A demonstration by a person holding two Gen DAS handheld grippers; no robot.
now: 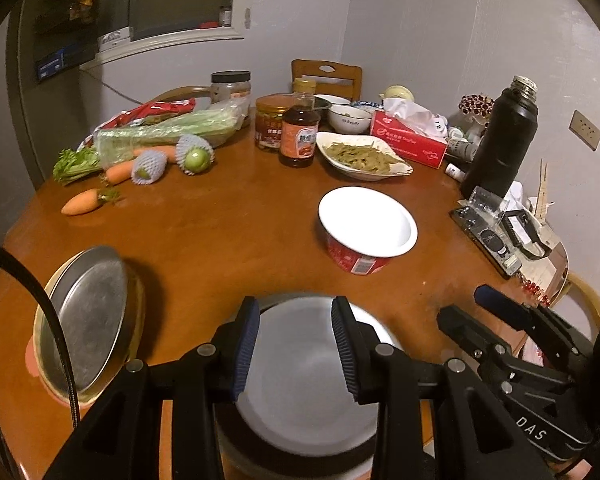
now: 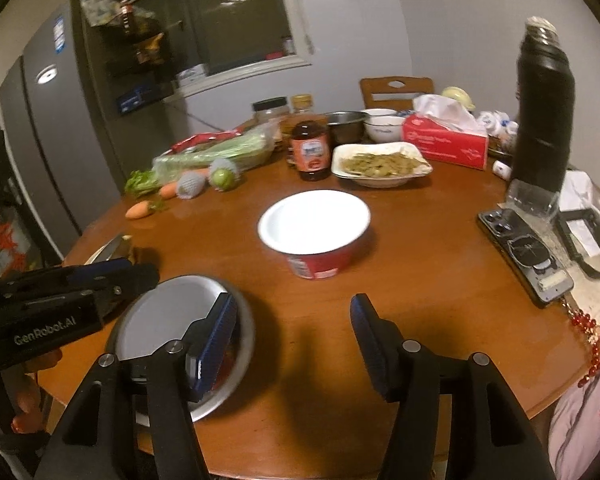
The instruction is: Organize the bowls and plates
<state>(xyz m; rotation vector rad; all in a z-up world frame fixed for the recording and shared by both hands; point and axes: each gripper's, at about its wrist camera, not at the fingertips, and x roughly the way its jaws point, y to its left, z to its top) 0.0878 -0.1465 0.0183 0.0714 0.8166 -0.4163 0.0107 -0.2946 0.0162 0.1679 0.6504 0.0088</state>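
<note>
A white-lined bowl with a grey rim (image 1: 304,372) sits at the near edge of the round wooden table (image 1: 220,232); it also shows in the right wrist view (image 2: 168,312). My left gripper (image 1: 296,344) is open, its jaws spread above this bowl. My right gripper (image 2: 294,340) is open and empty over bare table just right of the bowl; it also shows at the right of the left wrist view (image 1: 460,308). A red bowl with a white inside (image 1: 366,228) (image 2: 314,232) stands mid-table. A metal plate (image 1: 84,320) leans at the near left.
A dish of cooked greens (image 1: 360,156), sauce bottle (image 1: 298,136), jars, stacked bowls (image 1: 348,118), tissue box (image 1: 410,136), black thermos (image 1: 500,136), phone (image 2: 524,256), carrots (image 1: 82,202) and celery crowd the far half. A fridge (image 2: 48,140) stands left.
</note>
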